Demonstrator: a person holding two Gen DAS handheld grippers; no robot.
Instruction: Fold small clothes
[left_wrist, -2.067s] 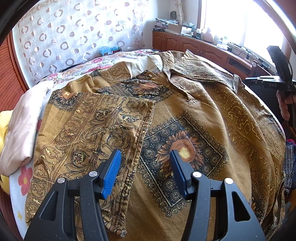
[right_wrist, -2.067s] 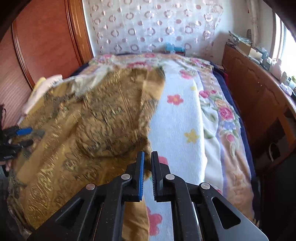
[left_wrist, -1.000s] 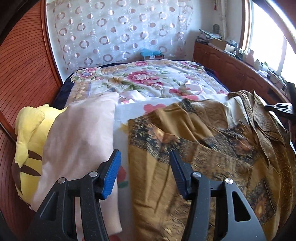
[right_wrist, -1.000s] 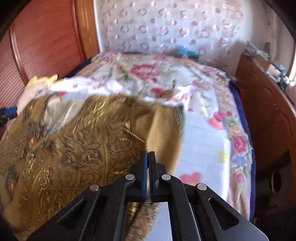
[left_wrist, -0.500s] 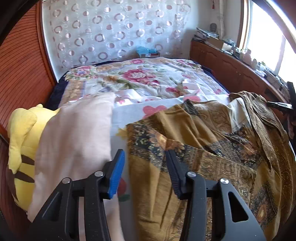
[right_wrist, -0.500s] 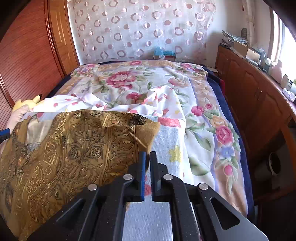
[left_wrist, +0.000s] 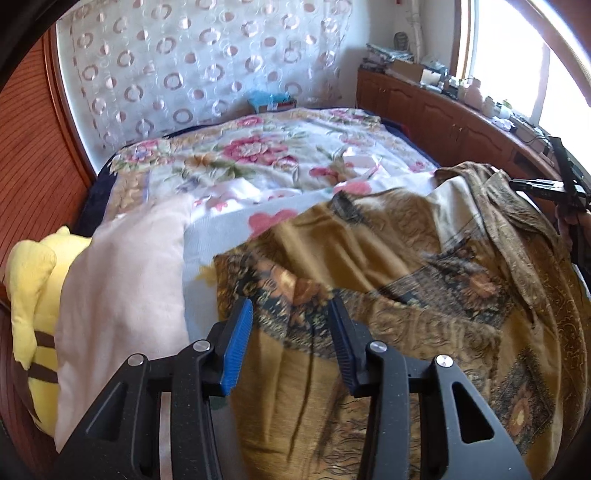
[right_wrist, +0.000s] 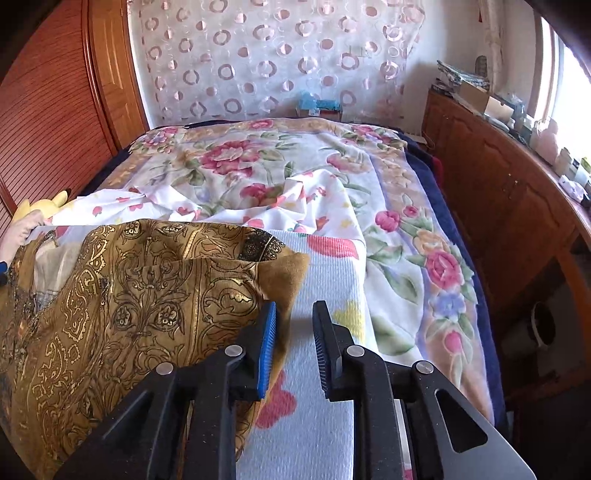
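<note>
A gold-brown patterned garment (left_wrist: 388, 295) lies spread on the bed, its right part folded over. My left gripper (left_wrist: 290, 339) hovers over the garment's upper left corner. Its blue pads (left_wrist: 238, 343) stand apart and the cloth lies under the gap, not pinched. In the right wrist view the same garment (right_wrist: 147, 295) fills the lower left. My right gripper (right_wrist: 293, 343) is at its right edge with its jaws opening. The cloth's edge lies beside the left pad (right_wrist: 267, 347), and only the pale blue towel (right_wrist: 325, 295) shows between the pads.
A floral bedspread (right_wrist: 258, 166) covers the bed. A pale pink folded cloth (left_wrist: 122, 277) and a yellow plush toy (left_wrist: 29, 277) lie left of the garment. A wooden cabinet (right_wrist: 498, 184) with clutter runs along the right, a wooden wardrobe (right_wrist: 55, 110) along the left.
The right gripper carried the garment's edge across, lowered it to the bed and parted its jaws, letting the cloth go. The left gripper's jaws narrowed a little over the garment's left corner.
</note>
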